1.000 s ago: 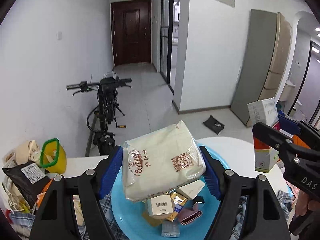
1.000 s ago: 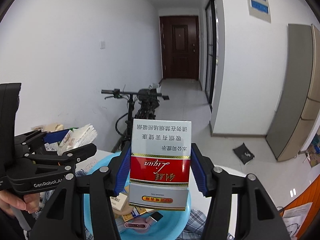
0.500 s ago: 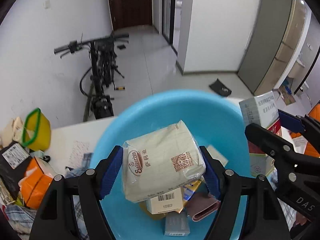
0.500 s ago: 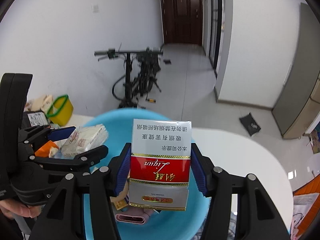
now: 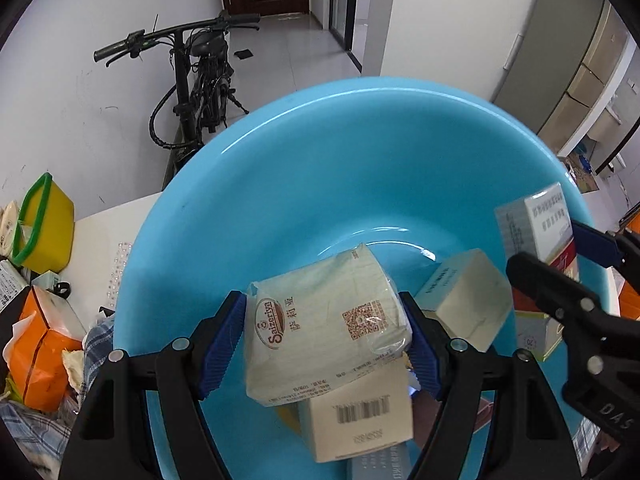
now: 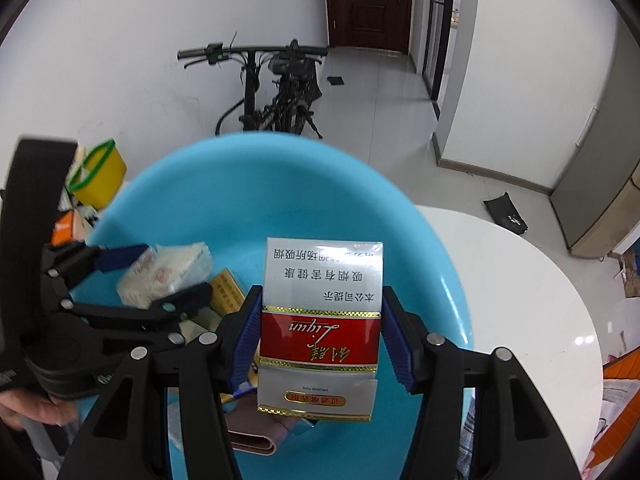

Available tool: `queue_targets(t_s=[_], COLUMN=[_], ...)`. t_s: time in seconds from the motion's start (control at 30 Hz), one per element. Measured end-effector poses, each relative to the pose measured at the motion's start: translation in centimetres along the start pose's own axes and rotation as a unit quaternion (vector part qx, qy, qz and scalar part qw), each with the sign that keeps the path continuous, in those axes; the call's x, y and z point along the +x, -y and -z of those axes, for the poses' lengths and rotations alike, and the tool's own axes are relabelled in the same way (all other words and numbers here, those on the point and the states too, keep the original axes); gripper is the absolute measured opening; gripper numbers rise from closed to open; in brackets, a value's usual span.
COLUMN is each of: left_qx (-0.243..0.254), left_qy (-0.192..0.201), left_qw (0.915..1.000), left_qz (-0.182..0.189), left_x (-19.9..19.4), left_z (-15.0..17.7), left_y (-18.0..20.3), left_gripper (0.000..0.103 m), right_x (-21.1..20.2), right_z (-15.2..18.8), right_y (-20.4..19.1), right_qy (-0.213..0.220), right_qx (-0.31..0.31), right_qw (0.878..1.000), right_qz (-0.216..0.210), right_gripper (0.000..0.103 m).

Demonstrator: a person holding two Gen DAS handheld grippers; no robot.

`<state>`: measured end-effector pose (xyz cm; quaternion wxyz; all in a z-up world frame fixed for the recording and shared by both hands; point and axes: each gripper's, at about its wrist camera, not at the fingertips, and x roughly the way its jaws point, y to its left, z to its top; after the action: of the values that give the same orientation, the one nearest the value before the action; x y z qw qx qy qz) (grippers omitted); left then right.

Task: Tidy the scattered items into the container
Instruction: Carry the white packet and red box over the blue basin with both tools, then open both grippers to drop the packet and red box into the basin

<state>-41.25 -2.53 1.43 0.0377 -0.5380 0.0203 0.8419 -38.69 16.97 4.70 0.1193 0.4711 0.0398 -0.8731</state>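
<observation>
The left gripper (image 5: 324,334) clamps a tissue pack (image 5: 326,324), the right gripper (image 6: 320,334) a cigarette carton (image 6: 320,320), hiding much of the blue basin (image 5: 280,184) (its boxes partly covered).

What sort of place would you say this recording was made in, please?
Probably a flat's hallway and living area: a dark wooden entrance door, a parked bicycle against the wall, and a white round table.

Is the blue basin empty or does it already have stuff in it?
Not empty: the blue basin already holds a barcoded box and other small boxes on its bottom.
</observation>
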Motion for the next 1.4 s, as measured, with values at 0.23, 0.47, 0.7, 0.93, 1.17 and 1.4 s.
queue_targets(t_s=[0.23,0.47,0.7,0.93,1.17,1.4], left_qx=[0.001,0.0,-0.005,-0.003,-0.018,-0.03], left_qy=[-0.002,-0.005,-0.004,0.026,0.041,0.086], left_qw=[1.0,1.0,0.9999,0.9997,0.999,0.9958], left_qz=[0.006,0.007,0.015,0.002,0.009,-0.013], left_x=[0.2,0.3,-0.2,-2.0,-4.2,-6.4], left_z=[-0.2,-0.3,-0.1,0.2,0.2,1.3], left_y=[-0.3,-0.4,0.0,0.2,-0.5,-1.4], left_gripper=[0.077,0.078,0.085,0.086,0.086,0.09], right_x=[0.8,1.1,0.4,-0.8,-1.6,-3.2], right_z=[0.0,0.2,0.0,-0.3,-0.6,0.1], right_y=[0.5,0.5,0.4,-0.2,-0.1,0.2], right_qy=[-0.01,-0.012,-0.001,0.011,0.018,0.046], right_qx=[0.018,0.014,0.001,-0.013,-0.001,0.013], right_qw=[1.0,1.0,1.0,1.0,1.0,0.999], right_qz=[-0.009,-0.002,-0.011,0.008,0.001,-0.001], right_gripper=[0.055,0.055,0.069,0.073,0.084,0.099])
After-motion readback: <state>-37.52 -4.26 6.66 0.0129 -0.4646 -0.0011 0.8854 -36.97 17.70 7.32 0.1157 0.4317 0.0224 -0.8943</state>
